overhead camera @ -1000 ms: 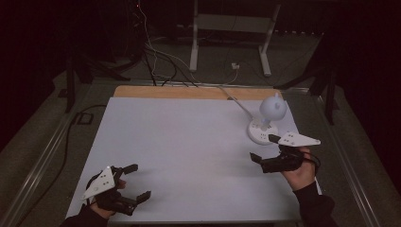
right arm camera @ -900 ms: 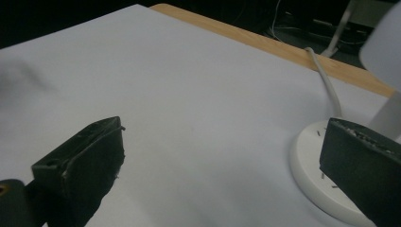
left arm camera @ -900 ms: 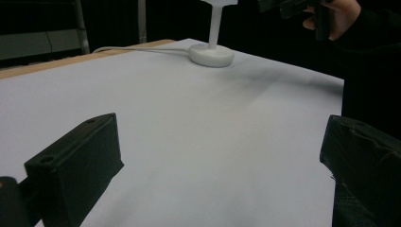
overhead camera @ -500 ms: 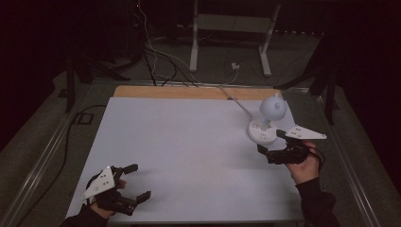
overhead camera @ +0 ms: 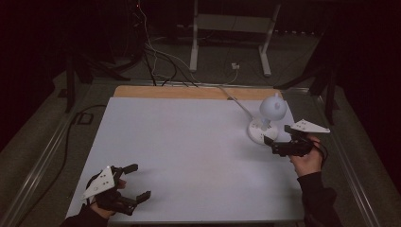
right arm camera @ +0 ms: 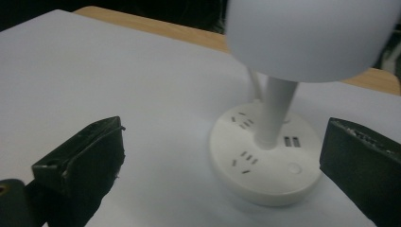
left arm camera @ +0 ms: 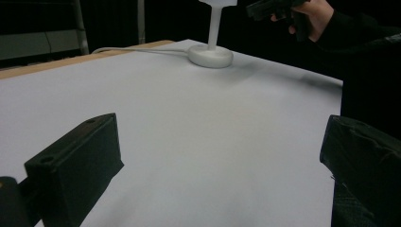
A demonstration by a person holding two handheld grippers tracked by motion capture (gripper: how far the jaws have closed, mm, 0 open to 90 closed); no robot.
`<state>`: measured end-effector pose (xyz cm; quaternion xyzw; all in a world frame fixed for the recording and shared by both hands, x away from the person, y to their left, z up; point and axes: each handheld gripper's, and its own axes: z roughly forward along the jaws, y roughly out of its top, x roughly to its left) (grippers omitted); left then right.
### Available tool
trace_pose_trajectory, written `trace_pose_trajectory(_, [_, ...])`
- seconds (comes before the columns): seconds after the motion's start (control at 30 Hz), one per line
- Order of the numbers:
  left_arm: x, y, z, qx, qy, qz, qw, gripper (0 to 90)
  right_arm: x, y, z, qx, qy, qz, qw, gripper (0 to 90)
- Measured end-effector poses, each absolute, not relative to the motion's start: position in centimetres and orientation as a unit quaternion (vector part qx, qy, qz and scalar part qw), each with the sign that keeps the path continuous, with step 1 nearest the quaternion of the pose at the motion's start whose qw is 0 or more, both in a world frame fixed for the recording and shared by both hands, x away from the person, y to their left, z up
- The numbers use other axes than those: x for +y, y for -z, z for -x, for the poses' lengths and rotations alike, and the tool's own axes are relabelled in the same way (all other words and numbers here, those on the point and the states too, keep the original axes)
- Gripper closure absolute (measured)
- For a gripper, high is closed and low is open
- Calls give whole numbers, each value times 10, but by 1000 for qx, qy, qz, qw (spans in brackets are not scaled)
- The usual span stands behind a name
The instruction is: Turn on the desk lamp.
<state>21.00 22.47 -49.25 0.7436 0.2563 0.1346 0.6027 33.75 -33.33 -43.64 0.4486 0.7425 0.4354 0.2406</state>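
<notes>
Right tongs [overhead camera: 274,142] agape, seemingly just beside lamp [overhead camera: 265,124]

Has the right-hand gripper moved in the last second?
Yes. The right gripper has moved up the table toward the lamp, whose base stayed put; its open jaws now sit just short of that base.

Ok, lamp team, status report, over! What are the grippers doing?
Right gripper open, fingers at the white lamp base, not touching. Left gripper open, low at the near table edge. Nothing between fingers and lamp.
</notes>
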Motion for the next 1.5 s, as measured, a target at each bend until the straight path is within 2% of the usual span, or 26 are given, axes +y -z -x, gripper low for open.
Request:
trace_pose_trajectory(0.5, [225,492,-210,256,-134,-743,604,3,-337,458,-360,730,-405,-493,244,6])
trace_pose_trajectory(0.87, [225,493,-210,256,-133,-742,605,3,-340,467,-368,723,-389,-514,249,89])
trace_pose_trajectory(0.9, [225,493,-210,256,-133,-742,605,3,-342,468,-370,718,-384,-521,255,142])
trace_pose_trajectory(1.2, [225,493,-210,256,-132,-742,605,3,-348,471,-373,695,-378,-544,280,244])
trace_pose_trajectory(1.5, [225,493,-211,256,-131,-742,605,3,-349,473,-376,685,-374,-552,293,275])
